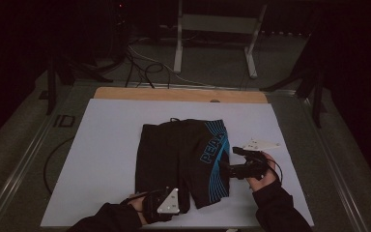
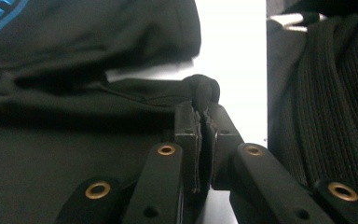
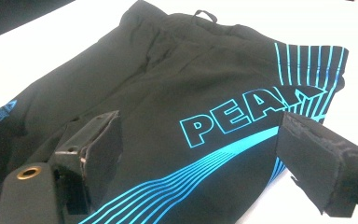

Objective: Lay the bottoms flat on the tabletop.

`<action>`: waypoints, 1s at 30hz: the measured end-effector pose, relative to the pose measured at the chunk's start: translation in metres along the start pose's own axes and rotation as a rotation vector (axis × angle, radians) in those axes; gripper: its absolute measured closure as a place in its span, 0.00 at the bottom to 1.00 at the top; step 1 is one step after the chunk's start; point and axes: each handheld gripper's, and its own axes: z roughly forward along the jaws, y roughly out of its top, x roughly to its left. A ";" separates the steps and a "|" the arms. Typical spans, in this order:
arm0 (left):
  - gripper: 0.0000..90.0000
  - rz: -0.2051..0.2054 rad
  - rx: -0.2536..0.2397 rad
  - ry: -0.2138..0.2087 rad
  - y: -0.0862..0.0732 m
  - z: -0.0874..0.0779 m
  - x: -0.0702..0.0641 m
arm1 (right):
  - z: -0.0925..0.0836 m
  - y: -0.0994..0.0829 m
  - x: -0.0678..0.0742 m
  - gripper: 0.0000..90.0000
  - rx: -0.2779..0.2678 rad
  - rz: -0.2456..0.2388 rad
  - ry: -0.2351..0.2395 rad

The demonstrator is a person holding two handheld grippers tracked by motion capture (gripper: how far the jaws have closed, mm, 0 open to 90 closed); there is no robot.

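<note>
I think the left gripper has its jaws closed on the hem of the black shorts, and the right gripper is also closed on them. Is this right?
Not fully. The left gripper does pinch the black shorts at the hem, but the right gripper is open: the right gripper view shows its jaws standing wide apart above the fabric.

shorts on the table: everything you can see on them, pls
The black shorts lie flat on the white table sheet, waistband away from the person, legs toward them. Soft knit-looking fabric; cyan stripes and outlined "PEA…" lettering run down one leg, and a small cyan logo sits on the other. The left hand-held gripper is shut on a pinched fold at a leg hem. The right hand-held gripper is open beside the striped leg.
</note>
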 end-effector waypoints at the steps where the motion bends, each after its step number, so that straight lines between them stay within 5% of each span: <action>1: 0.90 -0.004 0.004 -0.019 -0.001 0.001 0.000 | 0.000 0.000 0.000 0.17 0.001 0.001 0.001; 6: 0.73 -0.005 -0.034 -0.086 -0.001 -0.007 0.001 | 0.000 0.000 0.000 0.17 0.002 0.001 0.001; 10: 0.54 -0.006 -0.082 -0.054 -0.006 -0.027 0.002 | -0.001 0.000 0.000 0.17 -0.004 0.004 -0.004; 14: 0.47 -0.048 -0.094 0.001 -0.022 -0.051 0.009 | -0.003 0.000 -0.001 0.17 -0.008 0.004 -0.006; 23: 0.48 -0.120 -0.006 0.075 -0.072 -0.075 0.010 | -0.003 -0.002 -0.003 0.17 0.002 0.003 -0.013; 25: 0.49 -0.116 0.043 0.092 -0.079 -0.075 0.010 | -0.003 -0.002 -0.003 0.17 0.002 0.002 -0.013; 30: 0.56 -0.110 0.068 0.100 -0.090 -0.074 0.009 | -0.002 -0.002 -0.003 0.17 0.004 0.006 -0.012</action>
